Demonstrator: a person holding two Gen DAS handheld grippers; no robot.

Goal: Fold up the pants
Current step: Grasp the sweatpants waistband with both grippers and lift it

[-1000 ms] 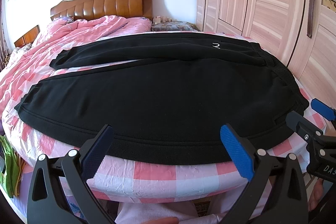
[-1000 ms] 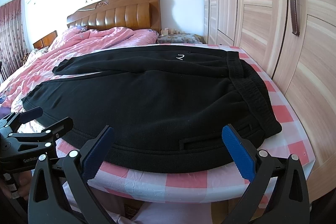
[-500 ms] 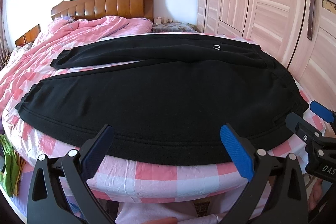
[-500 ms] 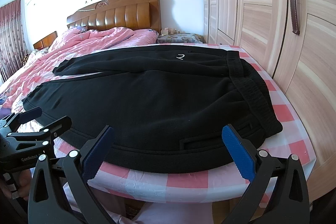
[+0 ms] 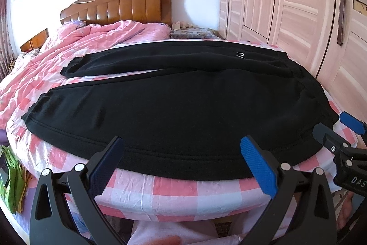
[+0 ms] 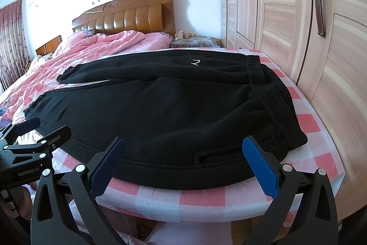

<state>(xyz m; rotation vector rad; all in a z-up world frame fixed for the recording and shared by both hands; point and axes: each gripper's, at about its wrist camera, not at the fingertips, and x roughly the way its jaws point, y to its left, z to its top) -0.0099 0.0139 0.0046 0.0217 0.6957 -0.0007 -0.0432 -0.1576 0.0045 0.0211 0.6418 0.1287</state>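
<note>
The bed (image 5: 174, 187) fills the room, its pink checked sheet running up to a wooden headboard (image 5: 119, 8), with the wardrobe (image 6: 298, 38) close along one side. A pink quilt (image 5: 96, 36) is bunched near the headboard. Black pants (image 5: 183, 111) lie flat across the foot of the bed, waistband (image 6: 268, 93) toward the wardrobe, legs spread slightly apart. The left tongs (image 5: 183, 164) and right tongs (image 6: 183, 164) hover at the near hem, both wide apart and holding nothing.
</note>
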